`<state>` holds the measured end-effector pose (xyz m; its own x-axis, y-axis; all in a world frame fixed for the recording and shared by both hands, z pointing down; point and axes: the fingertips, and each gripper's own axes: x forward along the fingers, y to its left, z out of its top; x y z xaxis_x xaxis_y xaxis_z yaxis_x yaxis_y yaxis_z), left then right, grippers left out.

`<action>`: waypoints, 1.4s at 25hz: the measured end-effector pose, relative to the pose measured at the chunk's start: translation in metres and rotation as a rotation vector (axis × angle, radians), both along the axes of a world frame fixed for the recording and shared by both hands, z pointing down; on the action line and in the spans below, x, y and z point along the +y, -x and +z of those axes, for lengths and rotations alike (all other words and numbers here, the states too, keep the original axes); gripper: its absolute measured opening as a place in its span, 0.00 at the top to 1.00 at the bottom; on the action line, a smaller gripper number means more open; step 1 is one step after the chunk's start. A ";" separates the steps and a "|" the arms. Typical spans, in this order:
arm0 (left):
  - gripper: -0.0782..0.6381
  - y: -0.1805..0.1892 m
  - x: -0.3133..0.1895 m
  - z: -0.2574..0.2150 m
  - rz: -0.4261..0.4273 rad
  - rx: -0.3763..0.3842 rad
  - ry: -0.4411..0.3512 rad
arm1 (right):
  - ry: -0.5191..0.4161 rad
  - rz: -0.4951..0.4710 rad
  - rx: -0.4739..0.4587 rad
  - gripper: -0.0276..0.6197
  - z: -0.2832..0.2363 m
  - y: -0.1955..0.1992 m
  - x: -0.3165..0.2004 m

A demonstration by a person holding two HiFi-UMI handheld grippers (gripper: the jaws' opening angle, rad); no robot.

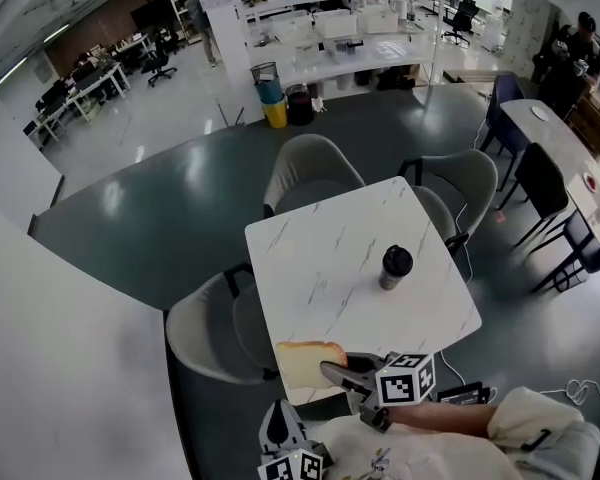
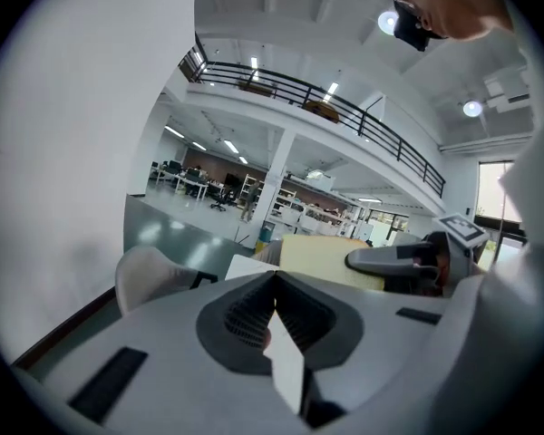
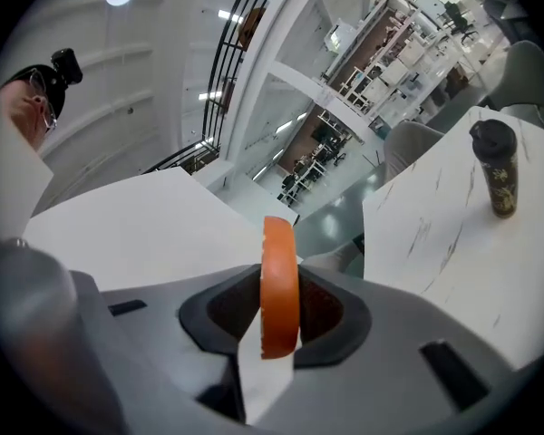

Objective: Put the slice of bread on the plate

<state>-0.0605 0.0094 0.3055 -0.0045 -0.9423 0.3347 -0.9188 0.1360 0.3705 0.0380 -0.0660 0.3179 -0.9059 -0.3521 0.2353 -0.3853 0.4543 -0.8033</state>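
Note:
The slice of bread (image 1: 308, 361), pale with a brown crust, hangs over the near edge of the white marble table (image 1: 330, 258). My right gripper (image 1: 332, 372) is shut on it from the right. In the right gripper view the slice stands edge-on between the pads as an orange-brown crust (image 3: 279, 284). My left gripper (image 1: 280, 430) is low at the bottom of the head view, below the bread and apart from it. Its jaws are closed with nothing visibly between them (image 2: 274, 320). In the left gripper view the bread's pale face (image 2: 322, 259) and the right gripper (image 2: 408, 261) lie just ahead.
A black lidded tumbler (image 1: 395, 266) stands upright on the table's right half, also seen as the tumbler (image 3: 496, 179) in the right gripper view. Grey chairs (image 1: 310, 168) surround the table, one at its left (image 1: 205, 333). A white wall (image 1: 60, 348) runs close on the left.

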 end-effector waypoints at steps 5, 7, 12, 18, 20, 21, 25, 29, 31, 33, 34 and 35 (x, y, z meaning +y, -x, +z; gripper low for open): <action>0.88 0.007 0.000 0.025 -0.031 0.006 0.073 | 0.011 -0.043 0.034 0.80 0.015 0.005 -0.013; 0.88 0.011 -0.005 0.038 -0.026 -0.001 0.084 | 0.016 -0.039 0.048 0.80 0.025 0.007 -0.018; 0.88 0.012 -0.055 0.059 0.036 -0.023 0.058 | 0.002 0.008 0.077 0.80 0.046 0.008 -0.059; 0.88 0.033 -0.049 0.098 -0.004 -0.040 0.134 | -0.002 -0.035 0.216 0.80 0.089 0.021 -0.054; 0.88 0.039 -0.047 0.122 0.004 -0.044 0.166 | 0.002 -0.070 0.254 0.80 0.111 0.031 -0.052; 0.88 0.041 -0.046 0.131 0.010 -0.037 0.179 | 0.019 -0.089 0.268 0.80 0.120 0.035 -0.050; 0.88 0.044 -0.040 0.157 0.030 -0.004 0.230 | 0.071 -0.155 0.324 0.80 0.146 0.047 -0.044; 0.88 0.046 -0.050 0.188 0.049 0.003 0.255 | 0.092 -0.175 0.365 0.80 0.175 0.057 -0.054; 0.88 0.046 -0.058 0.205 0.058 0.002 0.276 | 0.094 -0.182 0.371 0.80 0.191 0.062 -0.059; 0.88 0.044 -0.060 0.219 0.067 0.010 0.307 | 0.108 -0.192 0.379 0.80 0.204 0.068 -0.058; 0.88 0.042 -0.060 0.224 0.072 0.018 0.324 | 0.123 -0.197 0.385 0.80 0.210 0.070 -0.055; 0.88 0.039 -0.060 0.229 0.079 0.028 0.340 | 0.139 -0.203 0.389 0.80 0.215 0.071 -0.051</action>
